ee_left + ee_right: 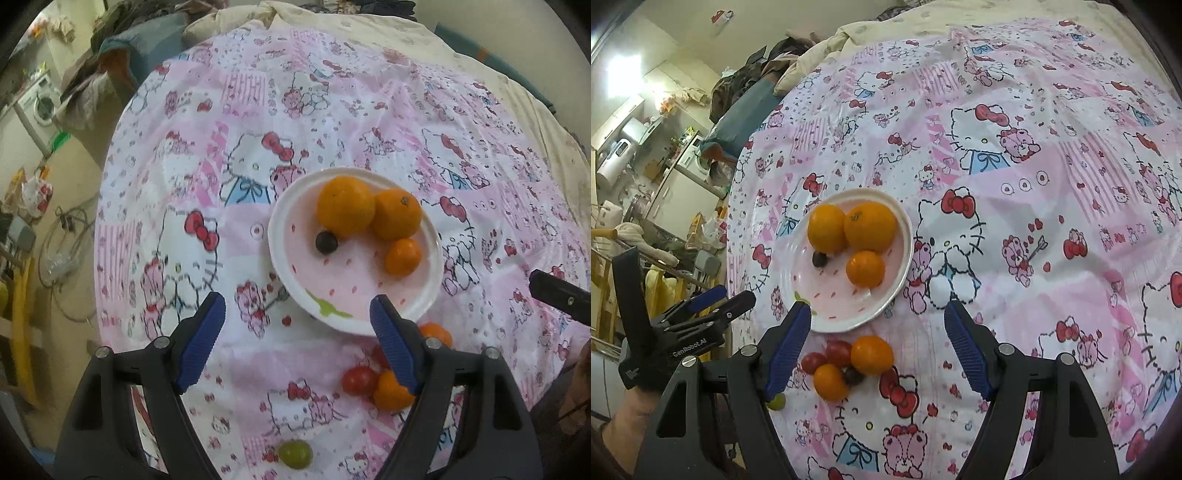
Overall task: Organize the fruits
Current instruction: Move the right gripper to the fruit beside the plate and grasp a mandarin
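**Plate half loaded, both tongs empty above the loose fruit**

Left gripper (297,317) is hanging w/ jaws apart, nothing btwn them; right gripper (877,325) same, apart and empty. Both are hovering over the cloth, not touching any fruit.

The plate (280,218) is sitting just beyond the left tips, holding two large oranges (345,205), a small mandarin (402,256) and a dark grape (326,242). Loose fruit is lying nearer than the tips: a cherry tomato (359,380) and a mandarin (391,395) touching by the left tong's right finger, a green grape (294,454) down between its arms. In the right view the same cluster (849,363) is lying just inside that tong's left finger, tight together, a dark grape wedged in the middle.

Risks, as I judge it: round fruit is prob. going to roll on the soft wrinkled cloth if nudged; closing on one piece in the tight cluster may be knocking neighbours away; tomatoes and grapes may be getting crushed by a hard squeeze.

Fruit is near-spherical, so no real long axis; one orange's stem end (855,217) is facing up.
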The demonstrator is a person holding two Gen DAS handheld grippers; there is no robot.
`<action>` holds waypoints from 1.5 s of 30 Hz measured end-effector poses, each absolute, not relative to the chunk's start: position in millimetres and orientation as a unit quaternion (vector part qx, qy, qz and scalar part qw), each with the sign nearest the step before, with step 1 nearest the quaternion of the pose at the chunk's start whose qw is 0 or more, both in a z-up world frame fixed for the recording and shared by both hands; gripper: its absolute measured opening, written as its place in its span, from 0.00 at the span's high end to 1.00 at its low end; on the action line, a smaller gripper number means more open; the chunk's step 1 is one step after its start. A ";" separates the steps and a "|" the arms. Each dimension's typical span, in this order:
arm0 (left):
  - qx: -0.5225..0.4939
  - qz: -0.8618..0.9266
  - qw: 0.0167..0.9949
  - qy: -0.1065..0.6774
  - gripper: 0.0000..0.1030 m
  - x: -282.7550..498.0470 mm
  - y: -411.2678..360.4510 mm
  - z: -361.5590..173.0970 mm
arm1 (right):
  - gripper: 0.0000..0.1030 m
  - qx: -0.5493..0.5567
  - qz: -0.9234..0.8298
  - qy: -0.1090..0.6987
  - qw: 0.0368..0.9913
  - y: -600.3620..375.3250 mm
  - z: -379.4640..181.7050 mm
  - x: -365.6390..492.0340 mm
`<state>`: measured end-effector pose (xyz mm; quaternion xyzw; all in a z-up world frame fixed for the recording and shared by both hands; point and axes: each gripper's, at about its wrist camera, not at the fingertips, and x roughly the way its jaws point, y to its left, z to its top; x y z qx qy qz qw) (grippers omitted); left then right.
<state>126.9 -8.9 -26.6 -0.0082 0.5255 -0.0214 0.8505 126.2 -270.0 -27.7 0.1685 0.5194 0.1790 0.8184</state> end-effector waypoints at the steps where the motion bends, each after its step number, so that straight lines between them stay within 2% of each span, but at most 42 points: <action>1: -0.015 -0.022 0.849 0.528 0.24 122.8 -7.8 -26.9 | 0.25 0.167 0.179 0.519 0.819 -269.6 -27.9 123.7; 14: -0.064 -0.007 0.849 0.525 0.24 85.5 2.7 -21.8 | 0.25 0.198 0.181 0.538 0.799 -270.9 -41.5 113.9; 25: -0.094 0.034 0.837 0.538 0.24 87.0 16.6 -34.1 | 0.25 0.237 0.195 0.609 0.731 -243.9 -95.6 125.2; 33: -0.106 0.028 0.826 0.552 0.24 89.5 15.1 -40.0 | 0.44 0.219 0.189 0.645 0.708 -219.5 -128.9 134.7; 37: -0.106 0.023 0.821 0.560 0.24 91.0 11.3 -44.7 | 0.56 0.211 0.186 0.645 0.710 -219.9 -131.2 133.2; 45: -0.090 -0.002 0.811 0.577 0.24 89.5 -11.6 -56.1 | 0.57 0.222 0.196 0.623 0.724 -231.4 -113.4 129.5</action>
